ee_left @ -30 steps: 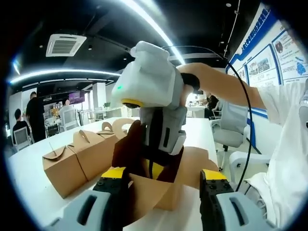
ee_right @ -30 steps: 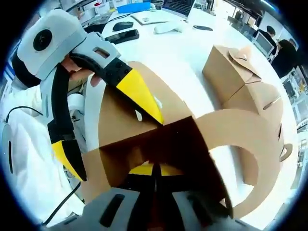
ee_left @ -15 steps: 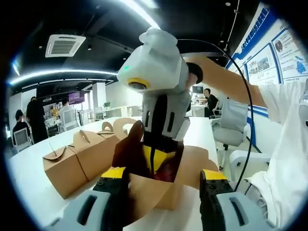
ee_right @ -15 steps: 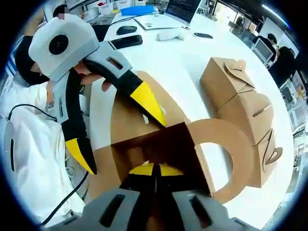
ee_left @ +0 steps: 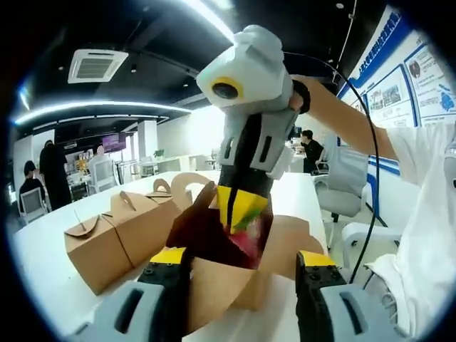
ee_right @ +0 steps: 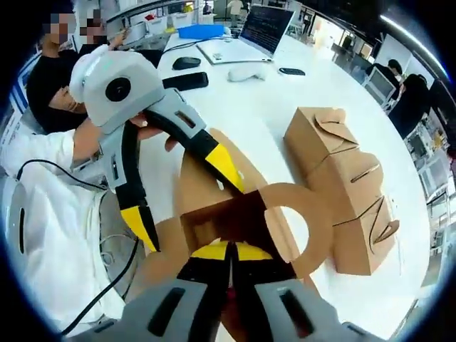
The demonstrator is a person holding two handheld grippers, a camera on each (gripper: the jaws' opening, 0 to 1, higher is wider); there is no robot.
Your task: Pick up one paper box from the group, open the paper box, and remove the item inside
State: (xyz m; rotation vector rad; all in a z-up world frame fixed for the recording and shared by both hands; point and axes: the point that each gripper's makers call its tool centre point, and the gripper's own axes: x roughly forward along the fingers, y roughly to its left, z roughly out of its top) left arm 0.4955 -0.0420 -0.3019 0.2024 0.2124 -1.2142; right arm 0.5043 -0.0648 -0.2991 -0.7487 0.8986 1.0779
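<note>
An open brown paper box [ee_left: 214, 281] [ee_right: 239, 217] sits on the white table [ee_left: 43, 256], its round handle flap [ee_right: 293, 229] folded outward. My left gripper [ee_left: 242, 258] [ee_right: 198, 218] stands open, one jaw on each side of the box's near wall. My right gripper [ee_left: 239, 206] [ee_right: 228, 251] hangs over the box mouth, shut on a red and green item [ee_left: 246, 234] that it holds just above the opening. Several closed paper boxes [ee_left: 117, 231] [ee_right: 342, 174] stand in a row beside the open one.
A laptop [ee_right: 260, 18], a white mouse [ee_right: 246, 73], a dark phone [ee_right: 187, 80] and a black mouse [ee_right: 187, 63] lie at the table's far end. An office chair [ee_left: 349, 192] stands beyond the table. People sit and stand in the background.
My right gripper has risen out of the box, bringing the red and green item into sight above the opening. The left gripper and the box have stayed in place.
</note>
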